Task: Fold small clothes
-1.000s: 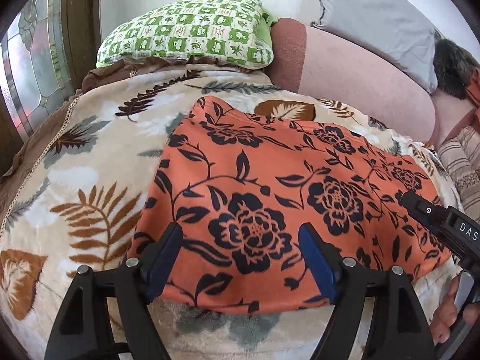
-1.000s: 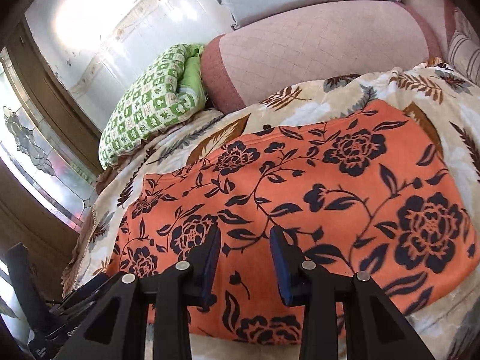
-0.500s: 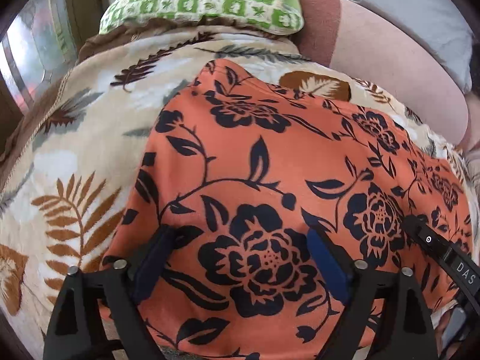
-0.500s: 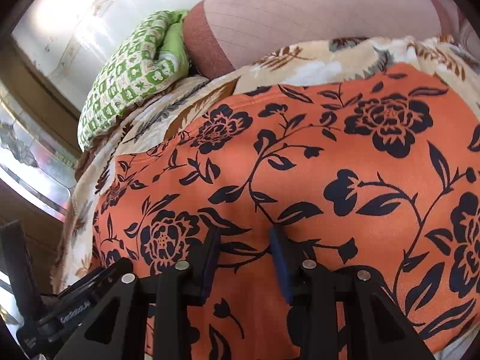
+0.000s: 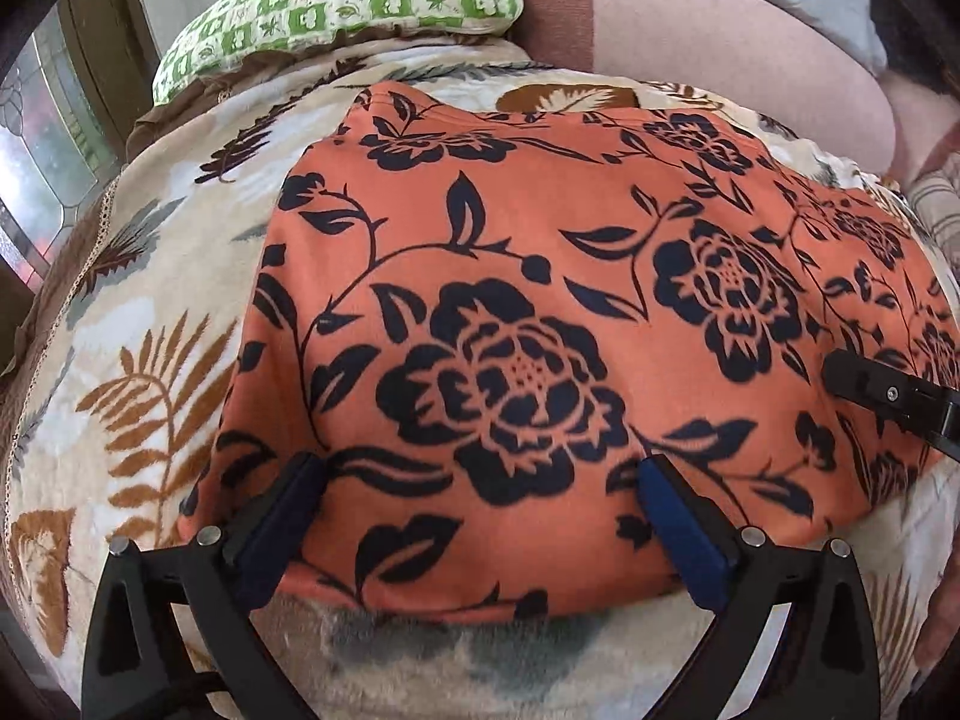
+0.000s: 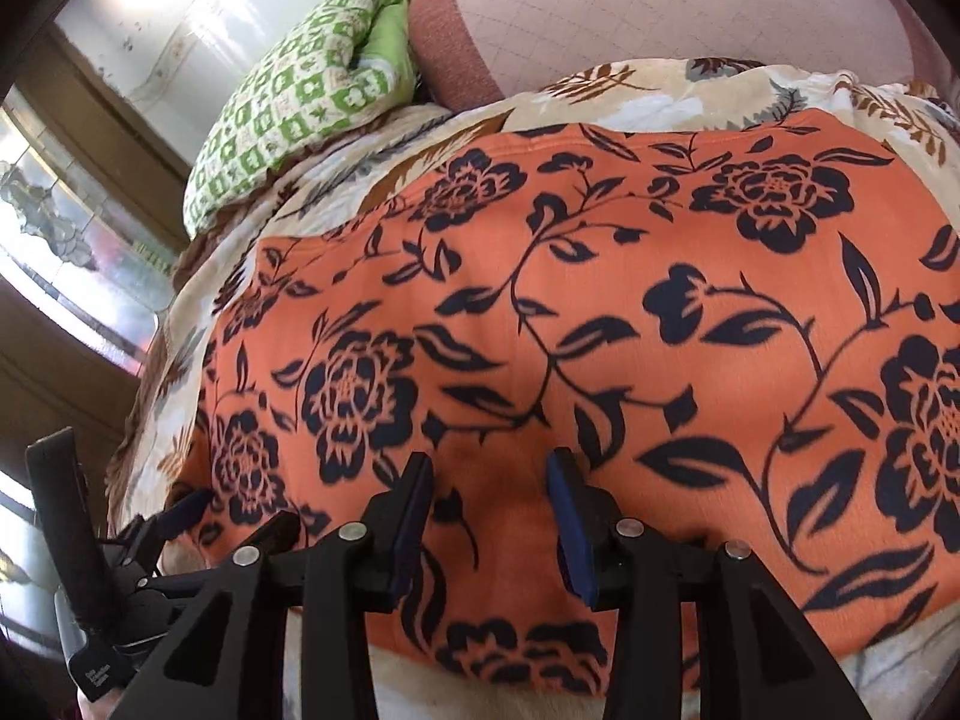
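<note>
A bed covered by a cream blanket [image 5: 120, 312] printed with brown and grey leaves fills both views; at its far end lie a green-and-white checked pillow [image 5: 336, 6], a pink quilted cushion [image 5: 708, 54] beside it, and a pale grey pillow behind that; a wood-framed window with patterned glass [image 6: 72, 252] stands past the left edge of the bed.

An orange cloth with a dark flower print [image 5: 540, 312] lies spread flat on the blanket, its near edge just ahead of both sets of fingers.

The left gripper [image 5: 480, 522] points down at the near left part of the cloth; its blue-padded fingers [image 5: 282, 516] stand very wide and are opening; a large dark flower sits between them, with cloth lying flat in the gap and neither pad pressing on it; the left finger is near the cloth's left edge.

The right gripper [image 6: 489, 522] points down over the near edge of the same cloth, further right; its fingers [image 6: 570, 516] stand at a narrower gap and are opening; orange cloth shows between them, shaded, not pinched.

In the right wrist view the left gripper appears at the lower left, beyond the right gripper's left finger; in the left wrist view a black part of the right gripper [image 5: 888, 390] reaches in from the right edge above the cloth.
</note>
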Motion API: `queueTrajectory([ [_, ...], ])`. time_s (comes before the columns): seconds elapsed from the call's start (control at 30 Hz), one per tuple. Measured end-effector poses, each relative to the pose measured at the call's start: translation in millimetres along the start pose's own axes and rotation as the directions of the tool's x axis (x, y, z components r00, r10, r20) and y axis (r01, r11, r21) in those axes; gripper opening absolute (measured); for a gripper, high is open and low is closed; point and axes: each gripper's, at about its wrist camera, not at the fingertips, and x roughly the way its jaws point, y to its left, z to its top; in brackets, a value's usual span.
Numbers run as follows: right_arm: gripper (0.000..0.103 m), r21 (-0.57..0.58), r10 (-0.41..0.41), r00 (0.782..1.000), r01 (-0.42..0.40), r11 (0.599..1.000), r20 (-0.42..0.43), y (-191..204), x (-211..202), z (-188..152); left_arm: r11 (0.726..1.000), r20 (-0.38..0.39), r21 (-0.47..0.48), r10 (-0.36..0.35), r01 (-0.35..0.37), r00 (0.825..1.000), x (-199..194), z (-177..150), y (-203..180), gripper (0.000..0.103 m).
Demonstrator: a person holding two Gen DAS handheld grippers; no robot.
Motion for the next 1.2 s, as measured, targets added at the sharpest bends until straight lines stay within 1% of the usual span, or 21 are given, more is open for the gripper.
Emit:
queueTrajectory([
  [0.2, 0.044, -0.020, 0.021, 0.999, -0.022, 1.000, -0.026, -4.1, -7.6, -13.2, 1.000, -0.003, -0.008, 0.017, -0.017, 1.000, -17.3, -14.0, -2.6, 0.103],
  [0.23, 0.044, -0.033, 0.019, 0.999, -0.020, 0.999, -0.030, -3.4, -8.9, -15.6, 0.999, -0.003, -0.034, 0.016, -0.016, 1.000, -21.5, -16.9, -0.2, 0.103],
  [0.3, 0.044, -0.047, 0.017, 0.999, -0.019, 0.999, -0.035, -2.7, -11.0, -18.8, 0.994, -0.014, -0.109, -0.020, 0.018, 1.000, -30.6, -24.4, 7.6, 0.103],
  [0.37, 0.044, -0.037, 0.027, 0.999, -0.029, 0.999, -0.045, -4.7, -14.7, -20.9, 0.981, -0.013, -0.189, -0.055, 0.051, 0.998, -39.4, -32.8, 18.7, 0.103],
  [0.47, 0.044, 0.027, 0.066, 0.996, -0.065, 0.998, -0.054, -12.8, -24.7, -22.2, 0.965, 0.017, -0.257, -0.045, 0.048, 0.999, -48.2, -39.3, 35.4, 0.103],
  [0.53, 0.044, 0.047, 0.078, 0.997, -0.076, 0.996, -0.028, -16.6, -34.1, -23.9, 0.952, 0.046, -0.302, -0.038, 0.051, 0.998, -55.5, -41.4, 44.6, 0.103],
  [0.6, 0.044, 0.041, 0.077, 0.997, -0.077, 0.996, 0.004, -17.1, -42.1, -26.3, 0.934, 0.054, -0.347, -0.064, 0.079, 0.996, -56.0, -40.1, 55.2, 0.103],
  [0.67, 0.044, 0.027, 0.104, 0.994, -0.105, 0.994, 0.025, -13.2, -46.5, -28.0, 0.918, 0.048, -0.381, -0.096, 0.107, 0.994, -49.8, -37.9, 63.9, 0.103],
  [0.73, 0.044, -0.004, 0.124, 0.992, -0.124, 0.992, 0.011, -1.3, -40.1, -29.2, 0.902, 0.055, -0.407, -0.136, 0.147, 0.989, -42.7, -34.9, 70.4, 0.103],
  [0.77, 0.044, -0.015, 0.123, 0.992, -0.123, 0.992, -0.003, 3.6, -35.6, -31.6, 0.892, 0.058, -0.416, -0.170, 0.178, 0.984, -38.2, -33.0, 71.9, 0.103],
  [0.8, 0.044, -0.027, 0.116, 0.993, -0.116, 0.993, -0.025, 8.0, -29.2, -34.0, 0.876, 0.059, -0.430, -0.214, 0.219, 0.975, -33.5, -31.8, 73.2, 0.100],
  [0.87, 0.044, -0.042, 0.076, 0.993, -0.080, 0.996, -0.087, 12.8, -12.2, -39.5, 0.849, 0.082, -0.447, -0.275, 0.282, 0.958, -31.3, -31.7, 73.8, 0.097],
  [0.9, 0.044, -0.041, 0.073, 0.994, -0.076, 0.996, -0.081, 12.7, -10.2, -41.1, 0.841, 0.105, -0.440, -0.300, 0.315, 0.948, -33.4, -31.3, 70.7, 0.091],
  [0.93, 0.044, -0.037, 0.081, 0.994, -0.084, 0.996, -0.076, 12.1, -11.9, -40.6, 0.830, 0.127, -0.426, -0.339, 0.360, 0.932, -35.3, -30.1, 68.6, 0.086],
  [0.97, 0.044, -0.032, 0.089, 0.993, -0.091, 0.995, -0.077, 11.2, -13.0, -39.7, 0.819, 0.138, -0.414, -0.374, 0.397, 0.917, -36.0, -28.2, 66.5, 0.074],
  [1.0, 0.044, -0.018, 0.103, 0.992, -0.105, 0.994, -0.078, 8.2, -14.6, -38.8, 0.816, 0.146, -0.407, -0.387, 0.412, 0.910, -36.6, -27.6, 64.9, 0.067],
  [1.03, 0.043, -0.003, 0.113, 0.990, -0.113, 0.994, -0.080, 5.1, -14.3, -38.6, 0.819, 0.158, -0.396, -0.386, 0.416, 0.909, -36.9, -26.6, 64.3, 0.063],
  [1.07, 0.043, 0.014, 0.123, 0.989, -0.122, 0.992, -0.082, 1.5, -13.8, -38.5, 0.823, 0.159, -0.393, -0.380, 0.411, 0.911, -35.9, -26.1, 64.6, 0.056],
  [1.1, 0.043, 0.034, 0.134, 0.988, -0.132, 0.991, -0.081, -1.9, -13.0, -38.3, 0.818, 0.158, -0.405, -0.378, 0.409, 0.912, -32.8, -26.6, 66.8, 0.051],
  [1.17, 0.042, 0.041, 0.139, 0.987, -0.136, 0.990, -0.080, -4.2, -14.6, -38.6, 0.791, 0.175, -0.439, -0.391, 0.427, 0.904, -29.6, -29.7, 71.7, 0.049],
  [1.2, 0.042, 0.033, 0.133, 0.988, -0.130, 0.991, -0.080, -3.1, -14.9, -38.7, 0.791, 0.182, -0.440, -0.386, 0.426, 0.904, -29.7, -30.8, 71.6, 0.049],
])
